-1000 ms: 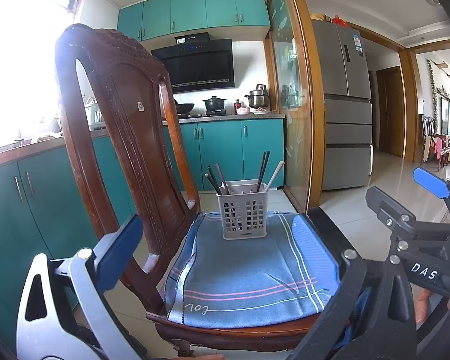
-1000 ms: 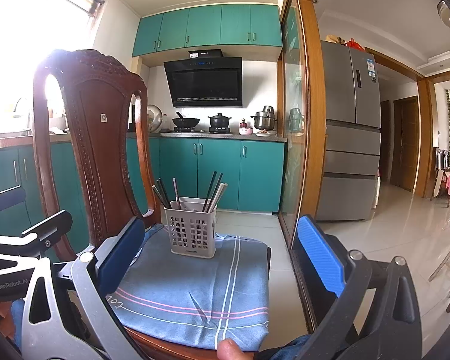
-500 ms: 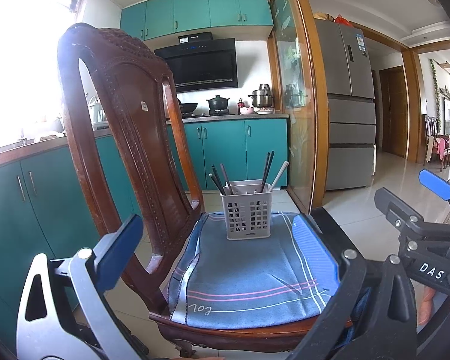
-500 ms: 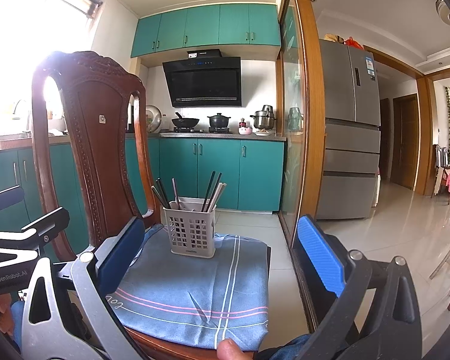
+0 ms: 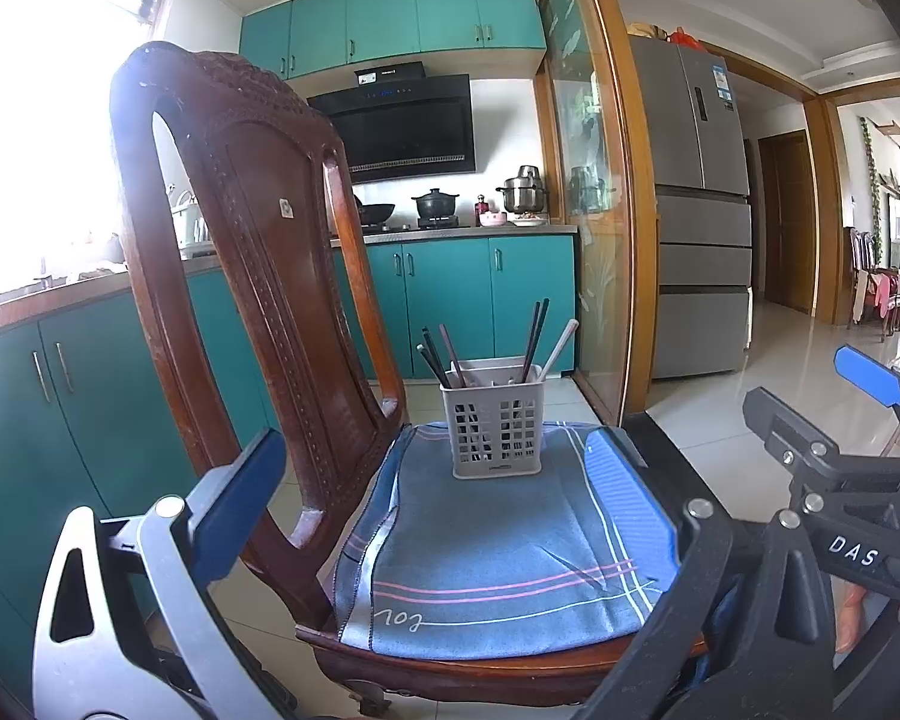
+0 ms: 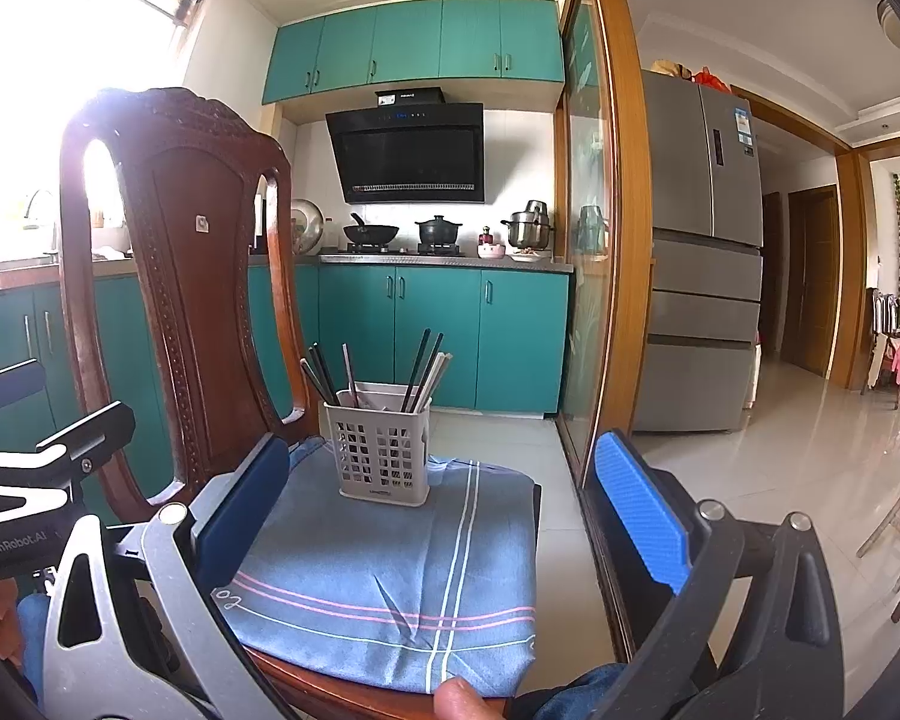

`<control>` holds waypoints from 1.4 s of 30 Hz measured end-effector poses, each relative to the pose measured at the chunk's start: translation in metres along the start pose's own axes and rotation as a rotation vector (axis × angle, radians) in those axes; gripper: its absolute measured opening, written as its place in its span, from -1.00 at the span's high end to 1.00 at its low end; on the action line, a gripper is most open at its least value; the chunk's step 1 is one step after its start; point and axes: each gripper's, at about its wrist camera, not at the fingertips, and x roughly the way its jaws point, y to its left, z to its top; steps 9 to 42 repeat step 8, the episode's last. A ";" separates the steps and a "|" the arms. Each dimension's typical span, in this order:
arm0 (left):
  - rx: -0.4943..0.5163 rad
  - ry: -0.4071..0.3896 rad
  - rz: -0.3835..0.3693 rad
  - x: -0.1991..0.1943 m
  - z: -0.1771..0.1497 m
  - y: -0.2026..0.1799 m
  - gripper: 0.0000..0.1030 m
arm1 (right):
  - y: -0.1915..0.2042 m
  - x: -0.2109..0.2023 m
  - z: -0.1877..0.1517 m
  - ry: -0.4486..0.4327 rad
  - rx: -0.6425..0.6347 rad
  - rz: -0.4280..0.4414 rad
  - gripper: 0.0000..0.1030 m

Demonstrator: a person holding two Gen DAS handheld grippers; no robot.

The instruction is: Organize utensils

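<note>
A grey holder point(image 5: 497, 427) stands upright on a blue cloth point(image 5: 498, 546) spread over the seat of a wooden chair point(image 5: 252, 276), toward the far edge of the seat. Dark chopsticks point(image 5: 534, 339) and at least one pale one lean out of its top, some to the left, some to the right; whether it has inner compartments, and how the sticks are sorted among them, cannot be told from here.

The left gripper point(image 5: 444, 516) is held low in front of the chair with its fingers point(image 5: 240, 498) spread wide and nothing between them. The right gripper point(image 6: 444, 510) is likewise wide apart and empty – its blue pads point(image 6: 639, 510) frame the holder from well back. Neither touches holder, cloth or chopsticks. From the left wrist camera the right gripper's body shows at the right edge, beside the chair.

As for progress, the cloth around the holder is bare: no loose utensil lies on it in either camera's picture, and everything visible already stands in the holder. So either the gathering is done and both grippers are idle, or a regrouping of the sticks inside is yet to come – the frames do not settle which
</note>
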 end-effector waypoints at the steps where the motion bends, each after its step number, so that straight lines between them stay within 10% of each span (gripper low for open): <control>1: -0.001 0.004 -0.003 0.001 0.000 0.000 -0.93 | 0.000 0.002 0.000 0.004 0.000 0.000 -0.94; 8: -0.025 0.075 -0.011 0.031 -0.009 0.005 -0.93 | 0.004 0.050 -0.019 0.161 -0.016 -0.003 -0.94; 42: -0.025 0.075 -0.011 0.031 -0.009 0.005 -0.93 | 0.004 0.050 -0.019 0.161 -0.016 -0.003 -0.94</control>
